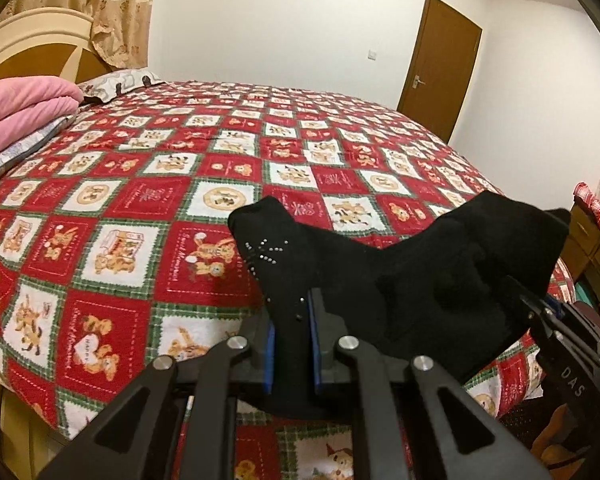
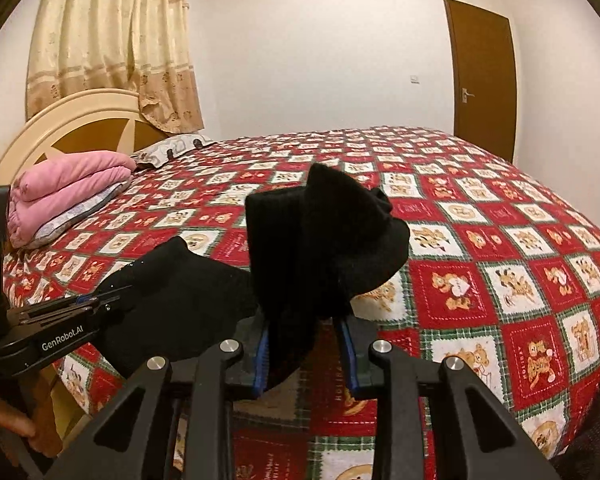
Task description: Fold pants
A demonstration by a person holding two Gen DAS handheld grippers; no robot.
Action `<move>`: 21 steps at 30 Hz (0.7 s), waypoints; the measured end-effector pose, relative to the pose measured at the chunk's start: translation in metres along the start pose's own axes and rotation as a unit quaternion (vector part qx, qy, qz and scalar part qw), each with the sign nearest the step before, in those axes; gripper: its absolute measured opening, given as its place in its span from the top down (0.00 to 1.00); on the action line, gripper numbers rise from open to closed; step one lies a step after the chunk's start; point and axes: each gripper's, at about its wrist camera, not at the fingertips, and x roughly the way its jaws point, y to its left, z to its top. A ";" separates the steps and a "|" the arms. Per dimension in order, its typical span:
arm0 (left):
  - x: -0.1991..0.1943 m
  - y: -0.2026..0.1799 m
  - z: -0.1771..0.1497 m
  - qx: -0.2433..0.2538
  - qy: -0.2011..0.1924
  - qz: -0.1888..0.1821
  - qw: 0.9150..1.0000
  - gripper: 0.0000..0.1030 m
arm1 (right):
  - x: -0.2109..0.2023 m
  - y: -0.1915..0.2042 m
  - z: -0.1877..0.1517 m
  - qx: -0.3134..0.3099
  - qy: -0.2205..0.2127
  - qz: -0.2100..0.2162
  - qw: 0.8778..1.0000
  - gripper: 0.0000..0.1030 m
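Left gripper (image 1: 292,344) and right gripper (image 2: 305,354) clamp black pants (image 1: 412,280).

Red bear-patterned bedspread (image 1: 148,184), folded pink blanket (image 2: 64,192) by the headboard (image 2: 80,120), beige curtain (image 2: 116,40), brown door (image 2: 484,80).

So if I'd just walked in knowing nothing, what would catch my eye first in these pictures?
Probably the black pants, bunched and held up above the near edge of the bed between two sets of tongs, the left tongs and the right tongs, each pinching a bit of the cloth. Next, the loud red-and-white teddy-bear bedspread covering the whole bed. A folded pink blanket sits by the headboard.
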 end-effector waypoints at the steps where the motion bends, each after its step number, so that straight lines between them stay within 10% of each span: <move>1: -0.003 0.002 0.000 -0.001 -0.003 0.000 1.000 0.86 | -0.001 0.003 0.000 -0.003 -0.001 0.002 1.000 0.71; 21: -0.018 0.049 0.034 -0.021 -0.040 0.021 0.999 0.86 | 0.021 0.028 0.024 0.024 0.001 0.068 0.997 0.71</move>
